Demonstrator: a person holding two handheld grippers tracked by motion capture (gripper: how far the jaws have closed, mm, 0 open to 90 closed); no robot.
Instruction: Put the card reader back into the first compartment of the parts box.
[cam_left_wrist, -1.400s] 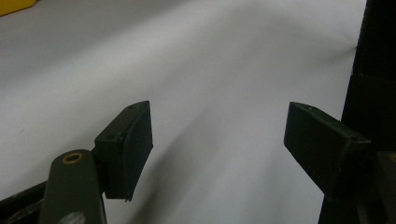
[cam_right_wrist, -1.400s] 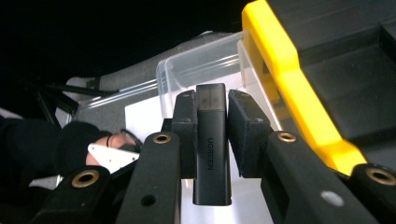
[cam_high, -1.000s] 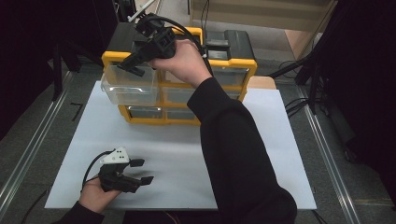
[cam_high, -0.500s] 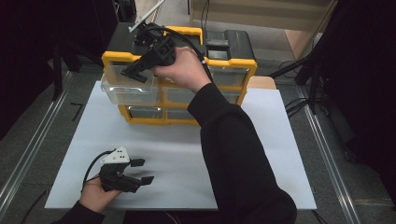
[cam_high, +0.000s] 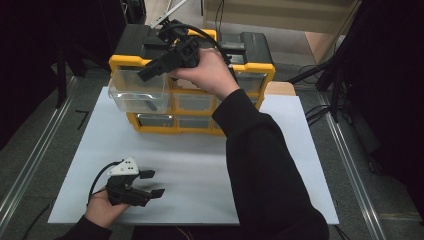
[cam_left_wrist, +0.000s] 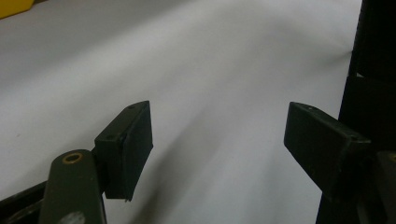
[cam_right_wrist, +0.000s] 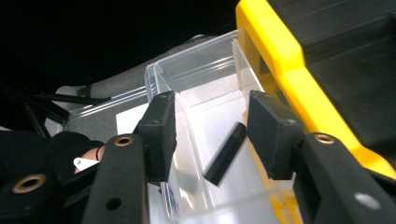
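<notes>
My right gripper (cam_high: 149, 71) hangs over the pulled-out clear drawer (cam_high: 120, 93) at the top left of the yellow organizer (cam_high: 261, 68). Its jaws have just been opening and now stand apart with nothing pressed between the pads. In the right gripper view, a small black bar (cam_right_wrist: 226, 154) leans tilted inside the clear drawer (cam_right_wrist: 196, 70), below the right gripper (cam_right_wrist: 210, 119) and free of it. The same black bar (cam_high: 150, 105) appears through the drawer wall from above. My left gripper (cam_high: 152, 183) rests on the white sheet (cam_high: 200, 170), open and holding nothing, as the left gripper (cam_left_wrist: 217, 135) view confirms.
The organizer has a black lid (cam_high: 250, 42) and several shut clear drawers (cam_high: 192, 102) in its front. Metal rails (cam_high: 30, 165) run along both sides of the table. Bare white sheet (cam_left_wrist: 210, 56) lies ahead of the left jaws.
The right gripper's jaws have opened from shut. A small black bar now shows in the clear drawer. The left hand has kept still.
</notes>
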